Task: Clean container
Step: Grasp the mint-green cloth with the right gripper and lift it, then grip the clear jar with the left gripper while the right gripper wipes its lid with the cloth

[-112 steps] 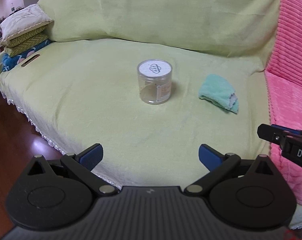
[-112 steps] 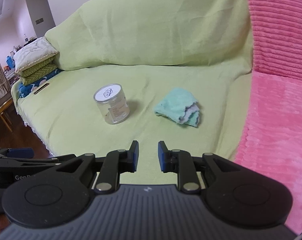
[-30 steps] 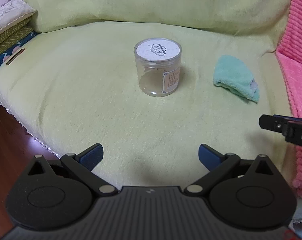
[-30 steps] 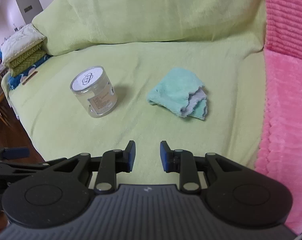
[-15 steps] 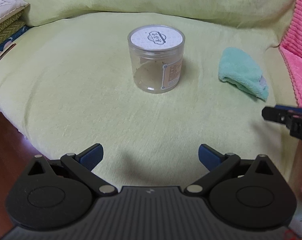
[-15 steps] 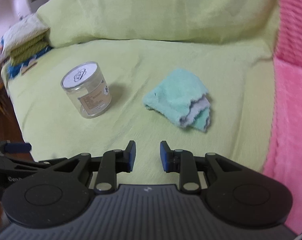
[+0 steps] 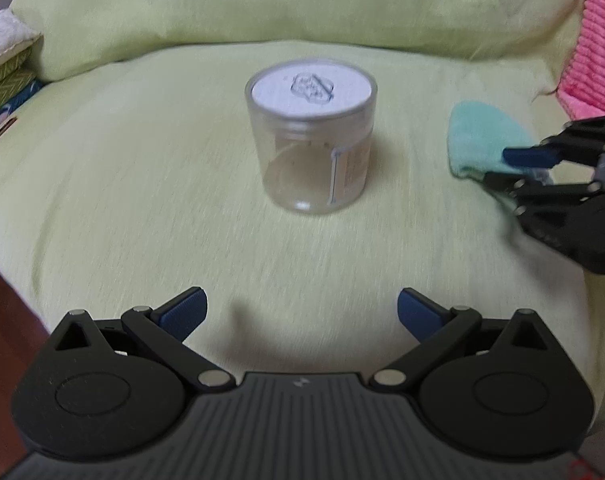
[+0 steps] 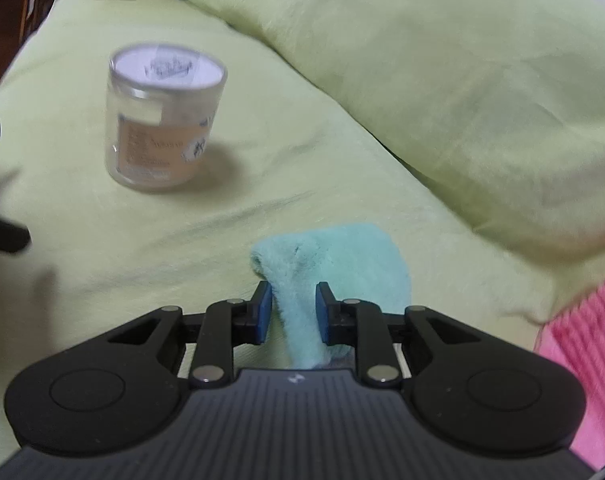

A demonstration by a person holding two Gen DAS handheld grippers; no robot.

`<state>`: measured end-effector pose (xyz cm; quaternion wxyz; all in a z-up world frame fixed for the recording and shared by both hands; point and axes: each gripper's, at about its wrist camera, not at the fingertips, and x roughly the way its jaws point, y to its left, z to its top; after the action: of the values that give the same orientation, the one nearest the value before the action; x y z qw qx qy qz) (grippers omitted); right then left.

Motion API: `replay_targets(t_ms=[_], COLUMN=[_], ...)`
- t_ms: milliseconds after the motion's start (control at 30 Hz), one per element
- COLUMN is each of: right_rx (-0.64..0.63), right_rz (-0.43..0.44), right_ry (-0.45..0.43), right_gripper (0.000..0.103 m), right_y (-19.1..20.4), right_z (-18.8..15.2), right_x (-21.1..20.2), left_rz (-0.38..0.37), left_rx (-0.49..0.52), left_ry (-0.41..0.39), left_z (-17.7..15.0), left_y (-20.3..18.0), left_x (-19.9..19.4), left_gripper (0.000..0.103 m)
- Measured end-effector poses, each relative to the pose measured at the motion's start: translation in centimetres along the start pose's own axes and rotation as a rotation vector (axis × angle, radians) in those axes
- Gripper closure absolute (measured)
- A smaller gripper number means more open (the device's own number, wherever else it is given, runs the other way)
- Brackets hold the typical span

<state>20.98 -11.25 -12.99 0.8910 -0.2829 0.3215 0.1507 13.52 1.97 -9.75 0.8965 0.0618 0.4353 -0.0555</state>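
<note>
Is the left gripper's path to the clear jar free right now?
Probably yes. The left gripper is open and faces the jar across bare green cover; the right gripper, closing around the cloth, is off to the side.

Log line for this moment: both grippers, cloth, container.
left gripper: open, facing container | right gripper: closing, teal cloth between pads | container: upright, lid on, on green cover

Container [image 7: 311, 144] left of cloth [image 7: 482, 144]

Right tongs [image 8: 290, 312] rolled, dropped onto cloth [image 8: 334, 264], closing astride it; apparently not yet pinching.
</note>
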Motion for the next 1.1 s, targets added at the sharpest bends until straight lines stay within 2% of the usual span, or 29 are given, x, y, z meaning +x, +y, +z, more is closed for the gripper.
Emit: replay_targets(t_ms=[67, 167, 233, 367, 500, 667, 800, 833, 867, 900, 967, 1100], right_rx=[0.013, 0.117, 0.225, 0.532, 0.675, 0.695, 0.643, 0.623, 0.601, 0.574, 0.517, 0.406], right_rz=[-0.012, 0.063, 0.122, 0.258, 0.338, 0.434, 0.543, 0.575, 0.607, 0.639, 0.698, 0.75], right_ry=[0.022, -0.003, -0.017, -0.071, -0.135, -0.233, -0.282, -0.283, -0.281, -0.279, -0.252, -0.163], right_gripper=[0.093, 0.094, 0.095, 0.095, 0.095, 0.095, 0.095, 0.095, 0.095, 0.095, 0.095, 0.095], right_y=[-0.3, -1.9, -3.6, -8.0, -10.8, -12.0, -11.2, -10.8, -10.3, -9.7, -8.5, -6.1], right_z=[-0.1, -0.4, -0.7, -1.6, -1.2, 1.4, 4.6, 5.4, 6.1, 6.9, 8.2, 10.1], right_x=[1.1, 1.4, 1.3, 0.6, -0.4, -1.9, -2.3, -2.3, -2.3, -2.2, -1.8, -0.9], left_rz=[-0.01, -0.015, -0.009, 0.006, -0.018, -0.016, -0.001, -0.002, -0.002, -0.002, -0.011, -0.01], left_rx=[0.001, -0.01, -0.018, -0.021, -0.057, -0.075, -0.07, -0.066, -0.062, -0.055, -0.033, 0.017], left_ry=[-0.032, -0.08, -0.115, -0.202, -0.26, -0.283, -0.336, -0.345, -0.352, -0.351, -0.355, -0.375], left_z=[0.5, 1.4, 2.1, 3.0, 3.3, 3.4, 3.3, 3.2, 3.1, 3.0, 2.7, 2.0], left_y=[-0.1, -0.2, -0.3, -0.6, -0.6, -0.7, -0.5, -0.5, -0.5, -0.4, -0.4, -0.4], left_x=[0.2, 0.7, 1.2, 2.3, 3.3, 4.6, 4.7, 4.8, 5.0, 5.1, 5.3, 5.1], left_gripper=[0.001, 0.001, 0.001, 0.001, 0.001, 0.001, 0.002, 0.003, 0.008, 0.018, 0.019, 0.019])
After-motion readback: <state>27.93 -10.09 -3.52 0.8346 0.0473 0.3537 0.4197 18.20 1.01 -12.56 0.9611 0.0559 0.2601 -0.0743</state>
